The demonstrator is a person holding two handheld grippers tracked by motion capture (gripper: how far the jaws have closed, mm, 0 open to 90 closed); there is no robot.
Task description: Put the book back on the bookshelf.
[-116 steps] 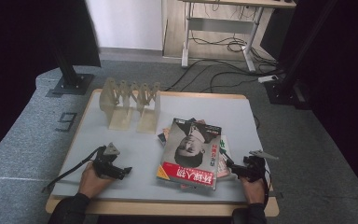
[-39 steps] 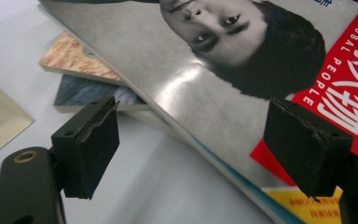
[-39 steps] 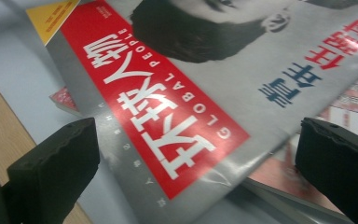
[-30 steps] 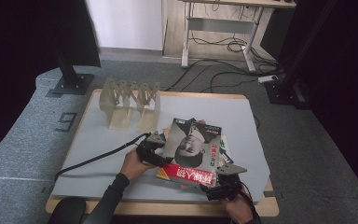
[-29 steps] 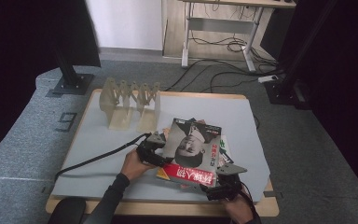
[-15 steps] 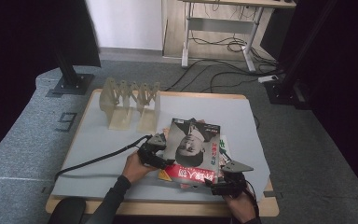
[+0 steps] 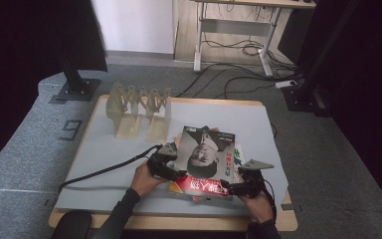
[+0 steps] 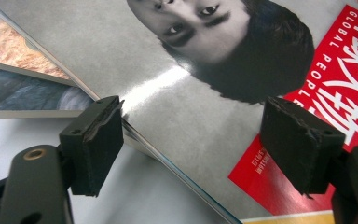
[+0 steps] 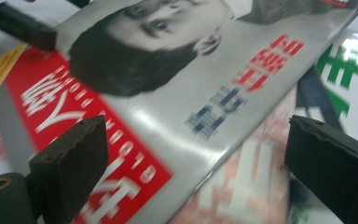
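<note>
The magazine (image 7: 206, 159) tops a stack near the surface's (image 7: 104, 149) front edge. The left claw (image 8: 186, 140) gapes astride its edge; the right claw (image 9: 196, 158), just reopening, straddles the other. Pinching several covers could drag the stack.

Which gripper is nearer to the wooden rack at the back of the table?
Left. The left gripper is at the magazine's left edge, just in front of the rack; the right gripper is at its front right corner, farther off.
</note>
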